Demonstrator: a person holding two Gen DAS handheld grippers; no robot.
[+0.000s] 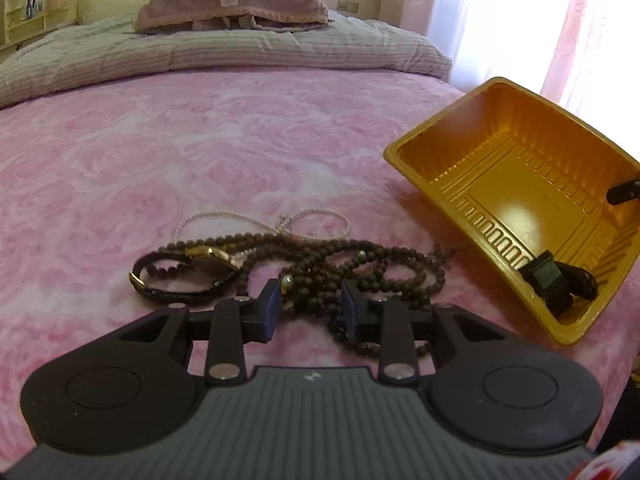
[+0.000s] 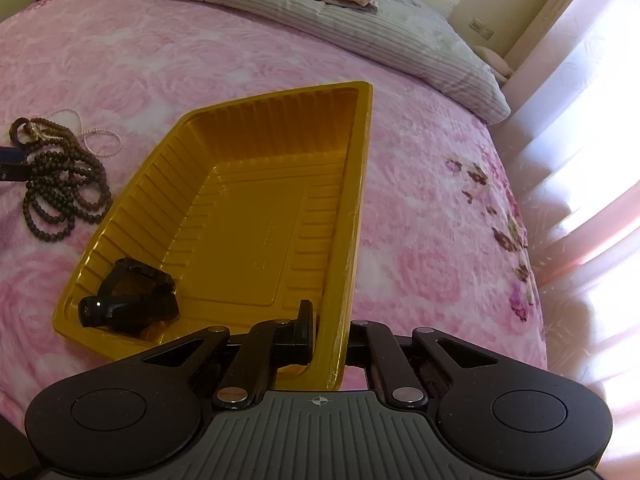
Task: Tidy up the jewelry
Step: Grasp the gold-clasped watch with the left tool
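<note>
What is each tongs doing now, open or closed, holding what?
Left tongs: open, straddling the dark bead necklace, not gripping it.
Right tongs: closed on the yellow tray wall.

Your left gripper pointed downward at a slant, its two fingers standing partly apart with a tangle of dark bead strands lying between them; the pads did not visibly press on the strands. Your right gripper pointed more steeply down, its jaws closed on the near wall of the gold tray, one finger inside the tray and the other hidden behind the wall. In the left wrist view a tip of that right gripper showed at the tray's far edge.
</note>
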